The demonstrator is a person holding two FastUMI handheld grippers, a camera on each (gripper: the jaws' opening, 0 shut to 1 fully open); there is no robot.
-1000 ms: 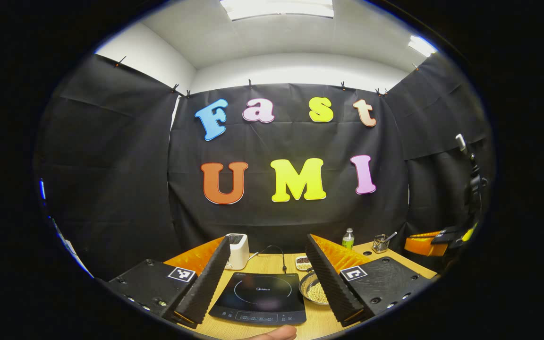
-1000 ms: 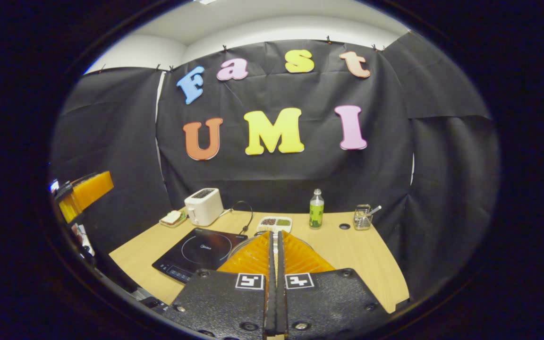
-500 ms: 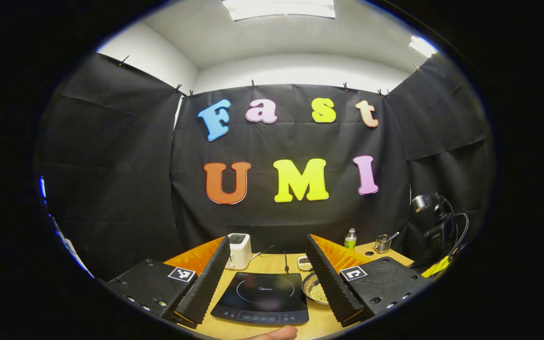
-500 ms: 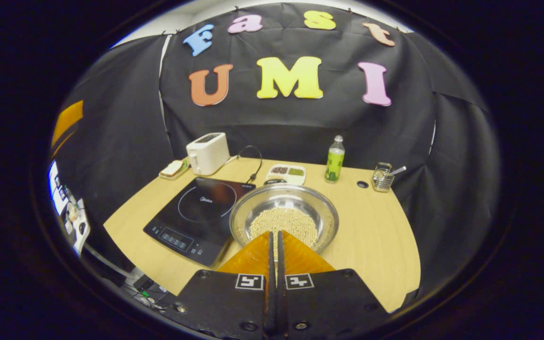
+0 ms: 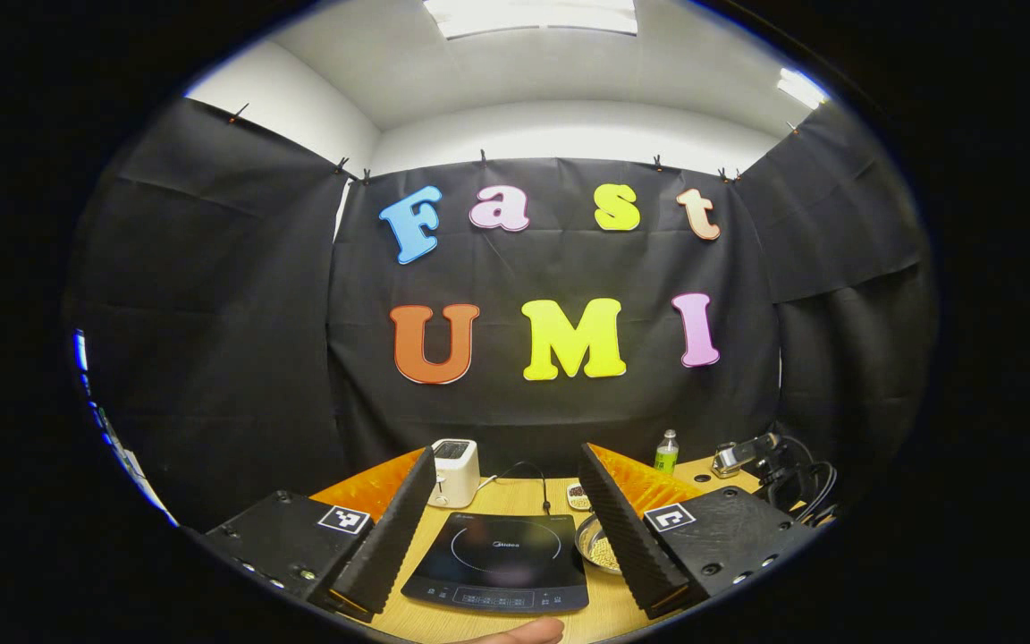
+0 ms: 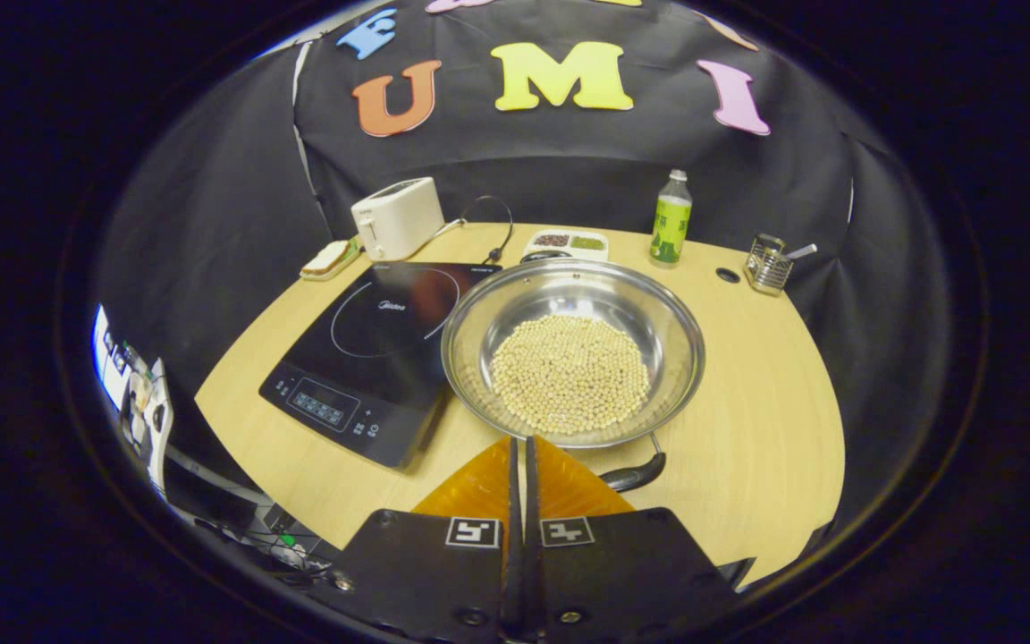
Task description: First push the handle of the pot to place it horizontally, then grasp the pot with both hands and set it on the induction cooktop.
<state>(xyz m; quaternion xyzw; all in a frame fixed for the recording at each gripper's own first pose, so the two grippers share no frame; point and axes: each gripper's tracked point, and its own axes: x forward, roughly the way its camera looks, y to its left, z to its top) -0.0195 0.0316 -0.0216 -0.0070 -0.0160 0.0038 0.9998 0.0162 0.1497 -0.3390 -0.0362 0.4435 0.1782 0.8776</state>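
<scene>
Nothing is done yet, I judge. The pot (image 6: 573, 353) sits mid-worktop, touching the induction cooktop's (image 6: 372, 349) right edge, handle (image 6: 633, 472) unpushed. My right gripper (image 6: 521, 452), fingers together, hovers above the handle; my left gripper (image 5: 506, 514) waits spread apart.

Bright ceiling panels (image 5: 528, 13) overhead, sharp focus, strong fisheye bending at edges.
</scene>
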